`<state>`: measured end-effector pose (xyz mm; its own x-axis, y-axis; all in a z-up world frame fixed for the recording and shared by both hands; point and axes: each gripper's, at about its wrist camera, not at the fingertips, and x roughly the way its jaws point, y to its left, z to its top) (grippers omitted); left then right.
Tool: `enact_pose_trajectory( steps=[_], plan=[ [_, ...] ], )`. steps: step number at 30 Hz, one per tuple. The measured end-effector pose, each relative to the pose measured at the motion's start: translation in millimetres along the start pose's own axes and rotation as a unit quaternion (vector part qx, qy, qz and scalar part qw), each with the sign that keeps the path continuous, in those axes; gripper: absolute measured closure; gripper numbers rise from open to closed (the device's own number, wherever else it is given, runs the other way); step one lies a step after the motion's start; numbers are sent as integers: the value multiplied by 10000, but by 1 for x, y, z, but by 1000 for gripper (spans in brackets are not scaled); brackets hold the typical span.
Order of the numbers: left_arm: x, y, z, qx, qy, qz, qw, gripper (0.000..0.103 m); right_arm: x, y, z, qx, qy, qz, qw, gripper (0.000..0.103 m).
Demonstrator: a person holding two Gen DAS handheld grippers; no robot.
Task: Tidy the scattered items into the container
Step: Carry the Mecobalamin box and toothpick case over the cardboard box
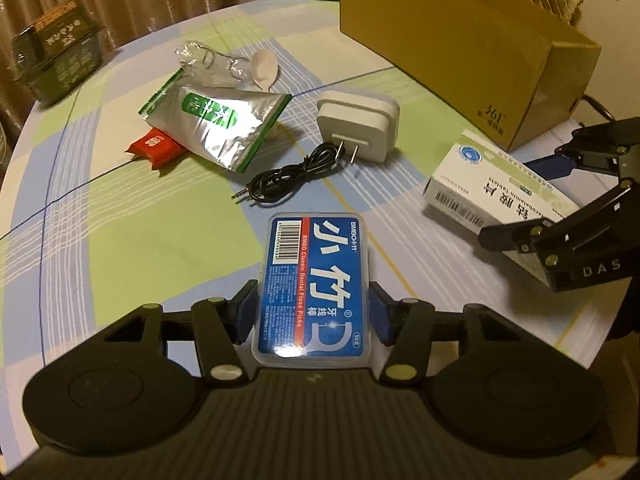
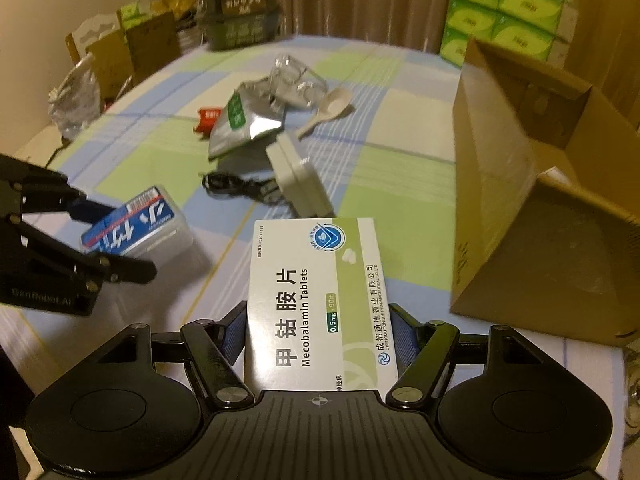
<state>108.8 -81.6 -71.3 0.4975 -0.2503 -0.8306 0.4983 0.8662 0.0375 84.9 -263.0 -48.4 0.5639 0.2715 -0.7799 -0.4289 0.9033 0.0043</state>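
Left wrist view: left gripper (image 1: pixel 314 312) low centre, its blue pads pressed on both long sides of the dental floss box (image 1: pixel 316 286); jaws clamped on it; box appears just lifted off the tablecloth (image 1: pixel 120 216), though contact is hard to rule out; right gripper (image 1: pixel 560 200) at right edge astride the tablet box (image 1: pixel 480 176); cardboard box (image 1: pixel 460 48), the container, upper right, open at top; still loose mid-frame: foil pouch (image 1: pixel 218 120), red packet (image 1: pixel 156 148), white plug adapter (image 1: pixel 360 124), black cable (image 1: pixel 288 178), clear plastic piece (image 1: pixel 208 64), spoon (image 1: pixel 264 68).

Right wrist view: right gripper (image 2: pixel 318 340) low centre, jaws clamped on the tablet box (image 2: pixel 316 300) by its long edges; cardboard box (image 2: pixel 540 200) fills the right of frame, near; left gripper (image 2: pixel 116 240) at left edge on the dental floss box (image 2: pixel 140 228).

Step, as judged: both picks made, carry to container pending; next move calls for raising each box over the cardboard wall, then releasing inside; most items remain.

Surface: round table, checked blue-green cloth; curtain behind, green tissue packs (image 2: pixel 504 12) upper right, dark cartons (image 2: pixel 240 12) upper centre.
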Motion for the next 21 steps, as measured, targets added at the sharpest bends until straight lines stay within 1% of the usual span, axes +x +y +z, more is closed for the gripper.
enact_pose_trajectory(
  steps=[10, 21],
  plan=[
    [-36, -28, 7, -80, -257, 34, 9996, 52, -47, -5, 0, 133, -422, -150, 9989, 35],
    [-64, -66, 28, 81, -532, -6, 9985, 52, -94, -29, 4, 381, -833, -426, 9949, 35]
  ],
)
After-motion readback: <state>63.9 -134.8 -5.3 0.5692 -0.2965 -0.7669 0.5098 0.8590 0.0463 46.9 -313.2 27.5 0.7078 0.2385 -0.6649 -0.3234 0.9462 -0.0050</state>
